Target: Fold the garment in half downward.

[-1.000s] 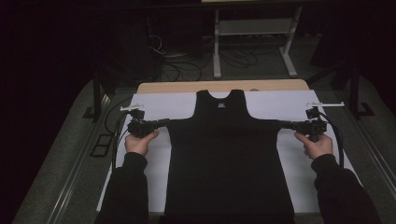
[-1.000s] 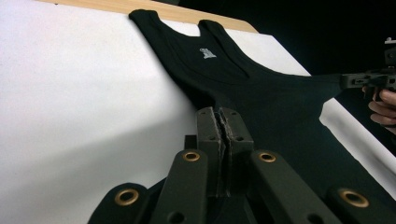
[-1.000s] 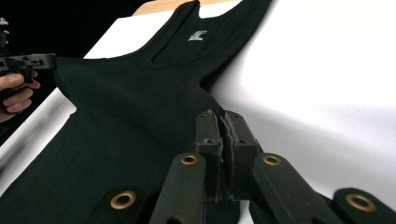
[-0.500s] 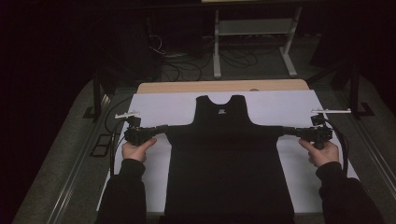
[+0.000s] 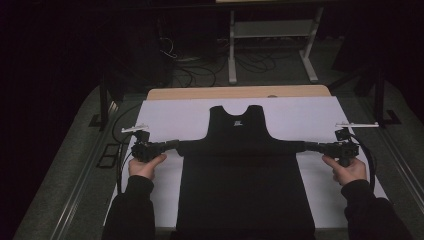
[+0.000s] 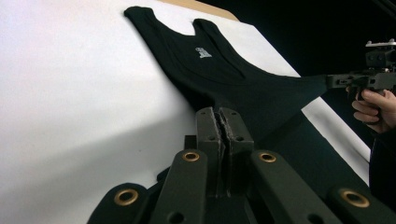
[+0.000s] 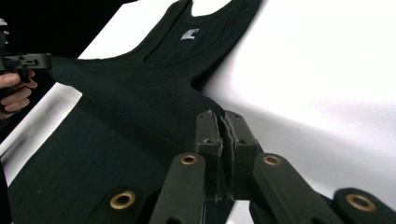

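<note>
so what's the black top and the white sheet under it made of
Black top: looks like a soft matte knit, probably cotton or a blend; it stretches into taut points where each side is pinched and pulled, and carries a small pale print at the neck. White sheet: smooth, flat, matte, likely paper or thin board; hard to tell which.

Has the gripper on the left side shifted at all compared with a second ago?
Yes. The left gripper, shut on the black tank top, has slid outward and a little toward the person, nearer the left edge of the white sheet, stretching the fabric sideways.
</note>
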Action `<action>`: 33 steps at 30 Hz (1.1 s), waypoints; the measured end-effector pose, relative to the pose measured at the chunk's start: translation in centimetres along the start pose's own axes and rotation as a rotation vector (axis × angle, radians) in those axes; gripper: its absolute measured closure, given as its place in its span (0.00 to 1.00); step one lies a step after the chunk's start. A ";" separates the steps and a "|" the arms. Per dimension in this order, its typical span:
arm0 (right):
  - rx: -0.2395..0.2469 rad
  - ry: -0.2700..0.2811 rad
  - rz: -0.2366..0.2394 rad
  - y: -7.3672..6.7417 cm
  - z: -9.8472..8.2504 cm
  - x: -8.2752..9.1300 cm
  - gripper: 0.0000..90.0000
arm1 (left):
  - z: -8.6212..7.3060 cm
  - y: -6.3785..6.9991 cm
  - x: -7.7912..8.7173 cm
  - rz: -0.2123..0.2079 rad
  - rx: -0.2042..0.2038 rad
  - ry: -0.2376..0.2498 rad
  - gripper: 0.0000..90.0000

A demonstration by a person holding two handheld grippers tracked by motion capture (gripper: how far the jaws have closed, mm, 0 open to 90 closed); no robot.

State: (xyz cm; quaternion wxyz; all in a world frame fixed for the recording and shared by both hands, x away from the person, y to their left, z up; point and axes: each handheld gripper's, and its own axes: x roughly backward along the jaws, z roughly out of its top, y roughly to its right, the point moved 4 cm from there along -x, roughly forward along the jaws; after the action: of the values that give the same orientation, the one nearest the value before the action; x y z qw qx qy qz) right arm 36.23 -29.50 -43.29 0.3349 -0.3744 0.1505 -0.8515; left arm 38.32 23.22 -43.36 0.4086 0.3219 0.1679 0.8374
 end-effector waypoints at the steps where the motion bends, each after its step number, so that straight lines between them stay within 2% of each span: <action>1: 0.000 0.000 0.000 0.0 0.0 0.0 0.94 | 0.0 0.0 0.0 0.000 0.000 0.000 0.96; 16: -0.001 -0.024 0.000 -0.9 -1.3 0.6 0.94 | -1.2 0.7 0.7 -0.007 -0.003 -0.024 0.96; 24: -0.004 -0.031 0.004 -1.2 -2.0 0.9 0.94 | -2.0 0.8 0.9 -0.011 -0.001 -0.052 0.96; 33: -0.009 -0.050 0.012 -1.4 -2.6 1.2 0.94 | -2.3 1.1 1.2 -0.013 -0.016 -0.077 0.96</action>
State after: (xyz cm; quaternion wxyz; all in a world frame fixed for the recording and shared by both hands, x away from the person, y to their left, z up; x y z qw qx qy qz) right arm 33.04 -29.23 -43.72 0.3421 -0.3959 0.1481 -0.8392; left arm 35.55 23.44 -43.99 0.4228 0.3496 0.1473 0.8230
